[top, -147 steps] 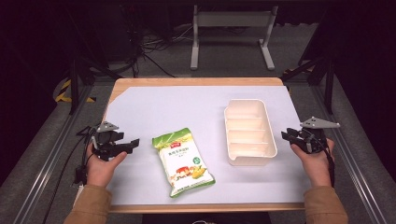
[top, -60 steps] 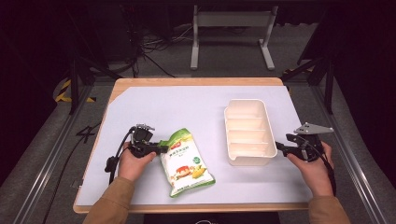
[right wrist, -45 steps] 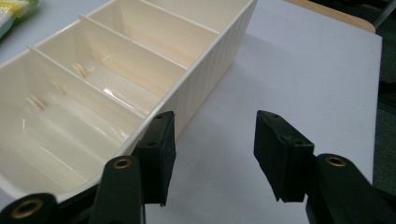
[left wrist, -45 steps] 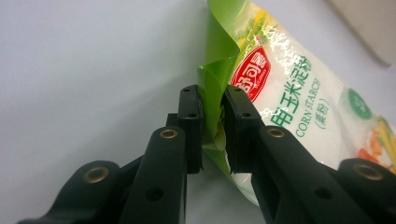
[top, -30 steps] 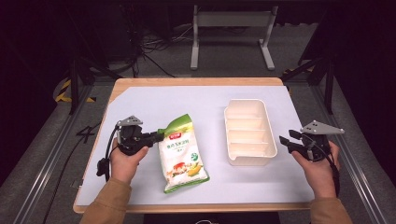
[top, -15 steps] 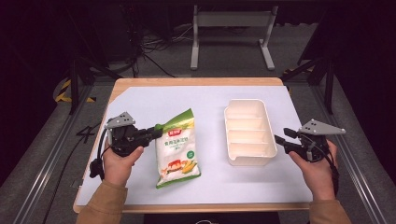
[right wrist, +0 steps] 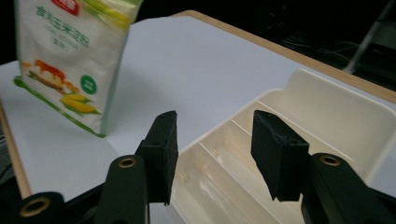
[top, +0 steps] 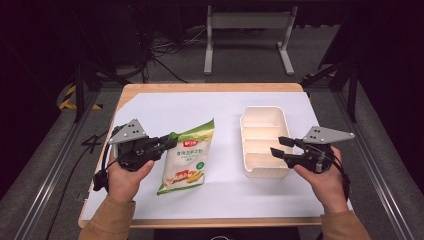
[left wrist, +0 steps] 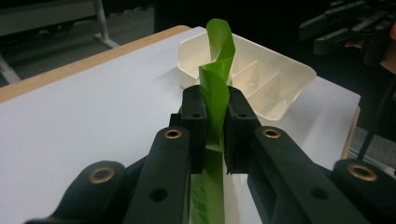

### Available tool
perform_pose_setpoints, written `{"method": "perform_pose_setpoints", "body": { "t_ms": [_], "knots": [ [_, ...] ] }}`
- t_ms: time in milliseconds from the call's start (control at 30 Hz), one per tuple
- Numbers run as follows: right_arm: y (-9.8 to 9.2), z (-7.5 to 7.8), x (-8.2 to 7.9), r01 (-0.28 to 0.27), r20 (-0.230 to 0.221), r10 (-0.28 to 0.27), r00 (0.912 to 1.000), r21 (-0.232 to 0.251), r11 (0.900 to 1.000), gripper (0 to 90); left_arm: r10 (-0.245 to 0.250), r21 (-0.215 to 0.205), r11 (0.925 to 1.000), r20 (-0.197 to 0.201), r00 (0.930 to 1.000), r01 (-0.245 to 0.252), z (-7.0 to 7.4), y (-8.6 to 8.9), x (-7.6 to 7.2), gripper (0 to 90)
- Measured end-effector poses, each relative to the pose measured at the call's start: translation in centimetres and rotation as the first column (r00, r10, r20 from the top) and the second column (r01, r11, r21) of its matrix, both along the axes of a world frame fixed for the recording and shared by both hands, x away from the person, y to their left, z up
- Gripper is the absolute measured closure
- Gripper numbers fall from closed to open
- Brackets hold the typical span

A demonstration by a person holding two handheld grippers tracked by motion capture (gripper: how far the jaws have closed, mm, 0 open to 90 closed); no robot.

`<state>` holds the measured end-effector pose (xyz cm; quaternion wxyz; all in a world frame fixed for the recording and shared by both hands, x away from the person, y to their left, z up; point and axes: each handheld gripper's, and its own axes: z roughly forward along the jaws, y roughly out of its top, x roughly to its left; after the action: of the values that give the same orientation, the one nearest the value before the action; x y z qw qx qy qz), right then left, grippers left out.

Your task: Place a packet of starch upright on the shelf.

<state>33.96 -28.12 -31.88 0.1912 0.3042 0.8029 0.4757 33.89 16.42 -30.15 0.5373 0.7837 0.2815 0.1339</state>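
Two jaws of the left gripper [top: 167,142] are pinching the snack bag [top: 187,157], hanging left of the tray [top: 263,141]; right gripper [top: 279,146], jaws just opening on nothing, is hovering beside the tray.

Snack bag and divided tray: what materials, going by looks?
Snack bag: thin glossy plastic film, likely; its green edge twists and creases between the left gripper jaws. Divided tray: rigid cream plastic, probably moulded; smooth walls and partitions with a soft sheen.

Bag [top: 187,156] at table [top: 150,107] centre-left, lifted at its left edge by the left gripper [top: 170,142]; tray [top: 264,140] to its right, well apart; right gripper [top: 277,146] over the tray's right rim, near end.
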Motion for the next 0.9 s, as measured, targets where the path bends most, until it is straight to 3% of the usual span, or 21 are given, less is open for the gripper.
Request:
{"method": "perform_pose_setpoints", "body": {
  "t_ms": [100, 233, 600, 733, 767, 900],
  "knots": [
    [1.6, 0.3, 0.4, -0.063, -0.011, 0.063, 0.9979, 0.026, 0.998, 48.7, -0.006, 0.002, 1.0, 0.021, 0.9998, 0.006, 0.5, -0.2, -0.5, 82.2],
    [3.8, 0.6, 0.9, -0.13, -0.016, 0.131, 0.9913, 0.026, 0.991, 45.6, -0.017, -0.005, 0.9998, 0.039, 0.9991, 0.017, 0.9, -0.2, -0.8, 82.3],
    [9.9, 0.1, 2.7, -0.284, -0.029, 0.285, 0.958, 0.037, 0.958, 38.6, -0.058, -0.025, 0.9979, 0.08, 0.9951, 0.06, 2.1, -0.7, -1.3, 82.5],
    [10.8, -0.1, 3.2, -0.302, -0.039, 0.304, 0.9519, 0.045, 0.952, 38.3, -0.072, -0.031, 0.9967, 0.085, 0.9938, 0.075, 2.3, -1.0, -1.3, 82.6],
    [11.2, -0.3, 3.5, -0.321, -0.049, 0.325, 0.9444, 0.072, 0.944, 37.2, -0.076, -0.043, 0.9959, 0.085, 0.9935, 0.08, 2.4, -1.1, -1.3, 82.6],
    [11.6, -0.5, 3.8, -0.34, -0.054, 0.346, 0.9368, 0.097, 0.936, 35.2, -0.089, -0.052, 0.9942, 0.084, 0.9925, 0.094, 2.5, -1.4, -1.2, 82.6]
  ]
}}
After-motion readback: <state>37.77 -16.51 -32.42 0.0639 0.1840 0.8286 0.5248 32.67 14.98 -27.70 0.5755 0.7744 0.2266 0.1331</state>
